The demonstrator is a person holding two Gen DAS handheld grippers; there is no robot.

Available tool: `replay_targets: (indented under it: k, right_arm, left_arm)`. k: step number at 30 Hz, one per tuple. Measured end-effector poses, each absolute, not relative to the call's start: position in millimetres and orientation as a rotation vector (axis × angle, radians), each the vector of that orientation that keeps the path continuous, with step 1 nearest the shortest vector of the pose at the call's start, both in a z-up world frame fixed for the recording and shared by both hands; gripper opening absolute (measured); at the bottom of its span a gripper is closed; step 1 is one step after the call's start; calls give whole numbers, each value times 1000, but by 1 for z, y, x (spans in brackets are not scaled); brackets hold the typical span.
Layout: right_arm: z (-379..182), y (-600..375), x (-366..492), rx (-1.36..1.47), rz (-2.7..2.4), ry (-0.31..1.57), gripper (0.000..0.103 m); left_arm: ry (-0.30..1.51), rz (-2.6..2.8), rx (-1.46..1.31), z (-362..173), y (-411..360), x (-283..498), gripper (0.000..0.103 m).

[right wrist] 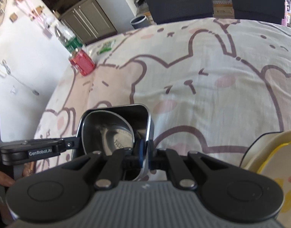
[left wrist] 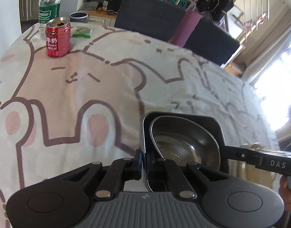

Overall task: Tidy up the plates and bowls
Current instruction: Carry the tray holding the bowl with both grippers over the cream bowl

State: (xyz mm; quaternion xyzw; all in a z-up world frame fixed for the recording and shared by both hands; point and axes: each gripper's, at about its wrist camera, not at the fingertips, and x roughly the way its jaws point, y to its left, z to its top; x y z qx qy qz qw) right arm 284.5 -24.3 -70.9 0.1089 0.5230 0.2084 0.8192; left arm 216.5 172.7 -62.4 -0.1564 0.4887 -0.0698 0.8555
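A dark square metal tray [left wrist: 202, 120] carries a steel bowl [left wrist: 183, 142] and sits tilted just above the cartoon-print tablecloth. My left gripper [left wrist: 144, 159] is shut on the tray's left rim. My right gripper [left wrist: 226, 149] reaches in from the right, and its tip meets the tray's right rim. In the right wrist view my right gripper [right wrist: 145, 152] is shut on the rim of the tray [right wrist: 143, 116]. There the bowl [right wrist: 111, 131] leans inside the tray, and my left gripper [right wrist: 77, 144] holds the opposite rim.
A cream and yellow plate [right wrist: 274, 152] lies at the near right. A red milk can [left wrist: 58, 38], a water bottle [left wrist: 49, 1] and a green packet [left wrist: 81, 32] stand at the far left corner. Dark chairs [left wrist: 149, 13] line the far edge. A hand [left wrist: 287, 195] grips the right tool.
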Motion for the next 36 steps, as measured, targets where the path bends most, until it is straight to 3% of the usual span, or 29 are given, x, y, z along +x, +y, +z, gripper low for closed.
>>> replay_targets:
  k: [15, 36]
  right_arm:
    - [-32, -126, 252, 363, 395, 1003, 6]
    - [-28, -264, 191, 445, 177, 972, 6]
  left_arm:
    - [908, -274, -404, -24, 93, 211, 5]
    - [1037, -437, -413, -57, -40, 210, 5]
